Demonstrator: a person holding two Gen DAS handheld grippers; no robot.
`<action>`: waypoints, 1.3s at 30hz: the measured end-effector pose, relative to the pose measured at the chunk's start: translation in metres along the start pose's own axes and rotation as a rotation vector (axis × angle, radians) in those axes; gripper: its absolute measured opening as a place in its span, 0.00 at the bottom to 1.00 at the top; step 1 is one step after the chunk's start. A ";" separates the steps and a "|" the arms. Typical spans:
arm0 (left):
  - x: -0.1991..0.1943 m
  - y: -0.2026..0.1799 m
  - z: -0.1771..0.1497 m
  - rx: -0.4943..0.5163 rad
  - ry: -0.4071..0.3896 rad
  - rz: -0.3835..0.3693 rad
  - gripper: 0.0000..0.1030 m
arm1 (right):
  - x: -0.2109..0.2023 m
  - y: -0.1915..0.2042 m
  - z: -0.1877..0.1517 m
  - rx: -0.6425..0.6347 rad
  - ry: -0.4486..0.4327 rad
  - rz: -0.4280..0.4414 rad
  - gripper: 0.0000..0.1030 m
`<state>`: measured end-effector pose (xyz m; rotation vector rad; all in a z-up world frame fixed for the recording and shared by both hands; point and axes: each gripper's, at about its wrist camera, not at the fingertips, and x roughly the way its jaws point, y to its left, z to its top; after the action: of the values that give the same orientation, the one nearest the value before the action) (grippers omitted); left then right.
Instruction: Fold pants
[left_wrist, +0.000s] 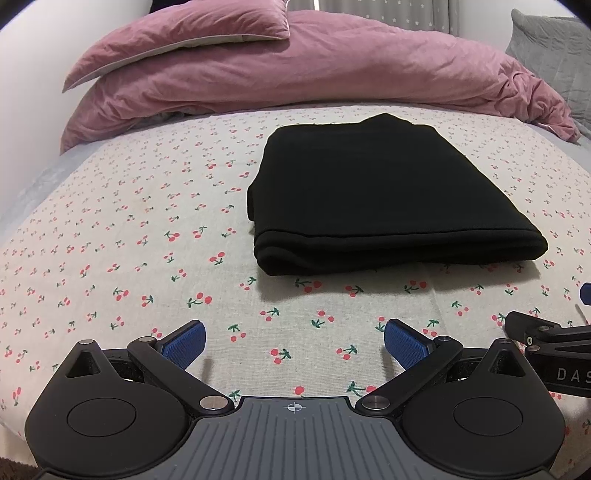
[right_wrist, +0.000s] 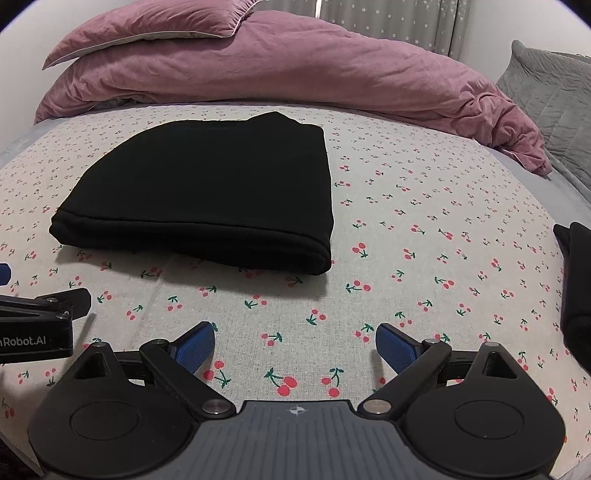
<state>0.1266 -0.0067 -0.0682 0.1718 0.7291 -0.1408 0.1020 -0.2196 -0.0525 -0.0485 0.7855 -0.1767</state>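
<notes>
Both grippers, left gripper (left_wrist: 294, 341) and right gripper (right_wrist: 295, 345), hang spread apart, holding nothing.
I see folded black pants (left_wrist: 373, 192) lying on the bed (left_wrist: 129, 240).

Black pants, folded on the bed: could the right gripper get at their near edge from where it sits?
Probably yes. The right gripper is open and empty, and only bare cherry-print sheet lies between it and the black pants, ahead and to its left.
</notes>
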 end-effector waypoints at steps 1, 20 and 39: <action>0.000 0.000 0.000 0.000 0.002 -0.001 1.00 | 0.000 0.000 0.000 0.000 0.000 0.000 0.91; 0.003 0.001 -0.001 -0.009 0.014 -0.008 1.00 | 0.000 -0.002 0.000 0.001 -0.006 -0.001 0.92; 0.005 0.001 -0.003 -0.010 0.027 -0.007 1.00 | 0.000 -0.002 -0.002 -0.005 -0.006 -0.007 0.94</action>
<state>0.1283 -0.0054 -0.0737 0.1622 0.7569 -0.1419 0.1007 -0.2211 -0.0534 -0.0566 0.7799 -0.1815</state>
